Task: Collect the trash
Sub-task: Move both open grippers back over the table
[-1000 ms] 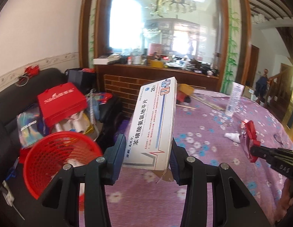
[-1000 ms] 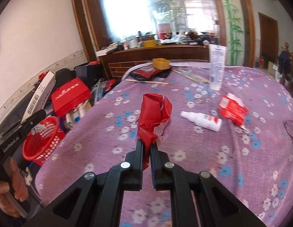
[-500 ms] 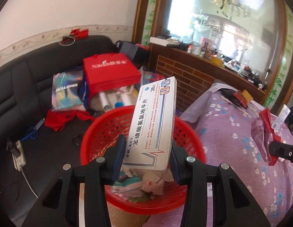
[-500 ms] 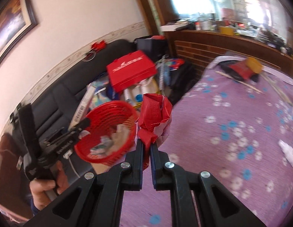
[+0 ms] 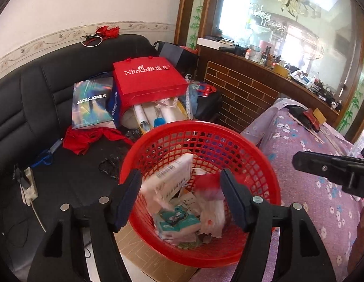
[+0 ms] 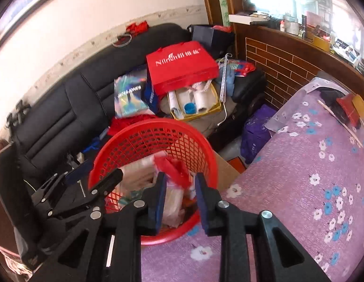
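Both hands have swung off the purple flowered tablecloth (image 6: pixel 311 176) and now hang over the red basket (image 5: pixel 252 145) beside the table, and both sets of jaws have just been opening. A moment back the left gripper (image 5: pixel 180 197) was clamped on the long white medicine box (image 5: pixel 168 181); now its jaws stand well apart and the box is blurred beyond them, tipping down into the basket, no pad touching it. The right gripper (image 6: pixel 178 195) was pinched tight on the crumpled red wrapper (image 6: pixel 175 169); its jaws are now parted a narrower way, and the wrapper is a red smear just past the tips, over the basket's inside (whether it has fully cleared the pads I cannot quite tell, but it looks loose). Two pieces of trash, then, seem as good as delivered, joining the paper and packets already lying in the bottom. More litter sits at the table's far end, so I'd judge the collecting isn't finished.
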The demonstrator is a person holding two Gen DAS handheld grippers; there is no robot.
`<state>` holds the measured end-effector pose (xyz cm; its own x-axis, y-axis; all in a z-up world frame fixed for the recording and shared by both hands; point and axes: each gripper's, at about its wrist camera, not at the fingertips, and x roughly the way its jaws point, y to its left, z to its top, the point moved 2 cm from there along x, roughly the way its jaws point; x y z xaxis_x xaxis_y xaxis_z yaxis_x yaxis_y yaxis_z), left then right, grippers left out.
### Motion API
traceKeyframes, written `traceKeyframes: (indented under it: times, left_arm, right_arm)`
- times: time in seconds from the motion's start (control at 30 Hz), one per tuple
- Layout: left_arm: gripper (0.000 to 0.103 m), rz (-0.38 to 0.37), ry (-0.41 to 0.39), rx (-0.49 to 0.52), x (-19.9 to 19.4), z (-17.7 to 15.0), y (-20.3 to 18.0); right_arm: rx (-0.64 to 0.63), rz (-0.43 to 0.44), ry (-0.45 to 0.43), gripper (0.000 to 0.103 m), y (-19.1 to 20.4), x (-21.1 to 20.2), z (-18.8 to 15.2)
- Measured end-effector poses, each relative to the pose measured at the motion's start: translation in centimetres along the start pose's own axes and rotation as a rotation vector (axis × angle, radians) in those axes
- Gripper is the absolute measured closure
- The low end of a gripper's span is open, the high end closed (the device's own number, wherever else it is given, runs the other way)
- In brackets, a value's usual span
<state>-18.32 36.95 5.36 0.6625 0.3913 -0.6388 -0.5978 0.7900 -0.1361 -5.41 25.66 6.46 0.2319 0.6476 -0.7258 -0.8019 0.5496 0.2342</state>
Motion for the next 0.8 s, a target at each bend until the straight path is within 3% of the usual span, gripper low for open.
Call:
traceKeyframes:
  times: [0.27, 0.43, 0.6, 0.8]
  left_arm:
    - [0.035, -0.111, -0.016, 0.097, -1.9, -0.5, -6.2]
    - [0.035, -0.178, 0.000, 0.189, -2.8, -1.4, -11.4]
    - [0.035, -0.266, 0.032, 0.276, -3.4, -2.5, -17.0]
    - [0.035, -0.359, 0.069, 0.380, -4.0, -4.2, -24.0]
  right_arm:
    - [0.081, -0.086, -0.051, 0.070, -5.6, -6.0, -4.0]
    - [0.173, -0.175, -0.095, 0.070, -11.9, -10.9, -7.7]
    - [0.354, -0.301, -0.160, 0.070, -21.1, -17.1, -11.2]
    - [0.412, -0.545, -0.156, 0.070, -30.7, -22.3, -14.9]
